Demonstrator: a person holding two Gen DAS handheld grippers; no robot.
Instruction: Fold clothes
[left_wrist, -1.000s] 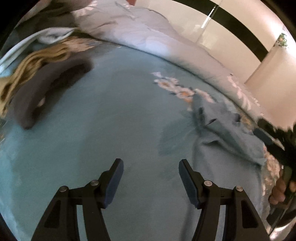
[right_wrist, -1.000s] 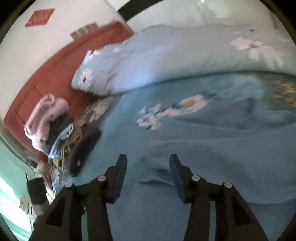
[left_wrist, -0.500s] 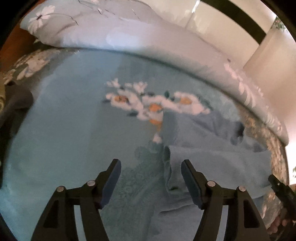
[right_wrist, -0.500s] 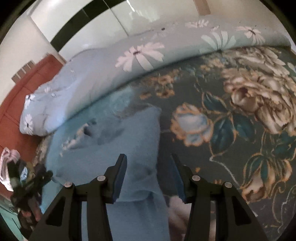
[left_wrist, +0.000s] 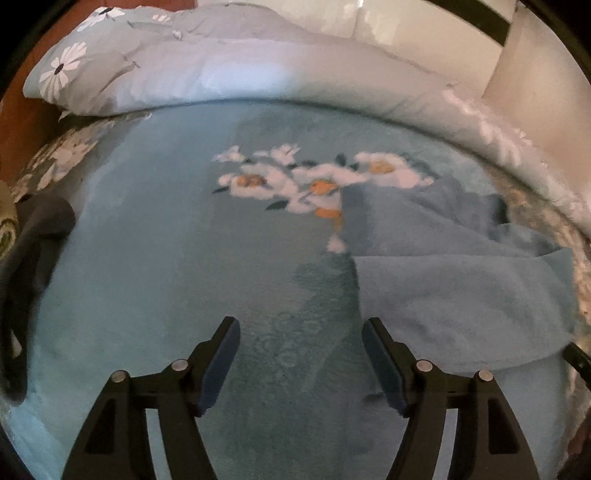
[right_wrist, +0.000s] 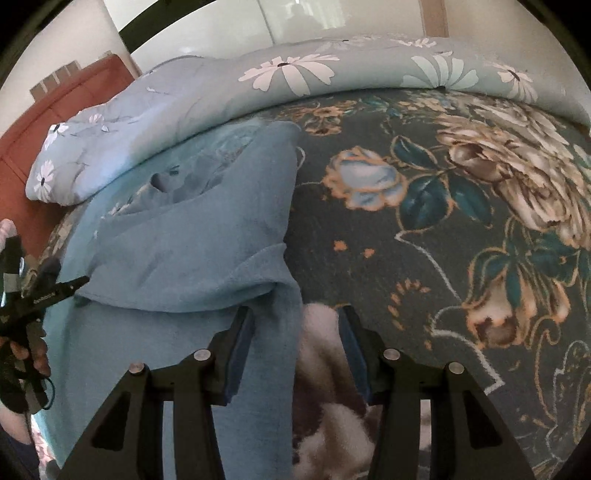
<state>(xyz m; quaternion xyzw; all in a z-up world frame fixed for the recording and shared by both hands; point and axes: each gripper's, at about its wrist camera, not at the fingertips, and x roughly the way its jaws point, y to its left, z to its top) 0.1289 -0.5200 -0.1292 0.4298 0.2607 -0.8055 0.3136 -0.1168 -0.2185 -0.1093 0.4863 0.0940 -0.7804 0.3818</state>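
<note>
Landmark: the white flower print (left_wrist: 314, 181) on the big blue garment (left_wrist: 147, 258) spread over the bed.

Far left of the print, a dark garment (left_wrist: 33, 258) is seen at the bed edge, w/ the red headboard (right_wrist: 55, 110) behind it in the right wrist view. Behind the print a rolled duvet (left_wrist: 221, 74) is laid across the bed.

Below the print, the left gripper (left_wrist: 301, 362) is held over flat cloth; jaws are seen fairly wide, nothing between the pads, no contact shown. Just right of the print a folded-over flap (left_wrist: 461, 302) of the same blue cloth is seen, its straight edge running down toward the gripper's right finger.

Further right, the right gripper (right_wrist: 295, 343) is seen w/ jaws about half apart, straddling a hanging strip of the flap's edge (right_wrist: 280, 332); the cloth lies near the left pad, but pressing can't be confirmed, so it's read as not clamped. Beyond, the dark floral bedsheet (right_wrist: 461, 240) is exposed.

Handling, as judged: cloth looks soft, fleecy, light, limp, not slippery. Sag and bunching are to be expected, so edges/corners are best pinched, both sides at once, and kept taut. The flap's lower corners look like the best hold pts.
</note>
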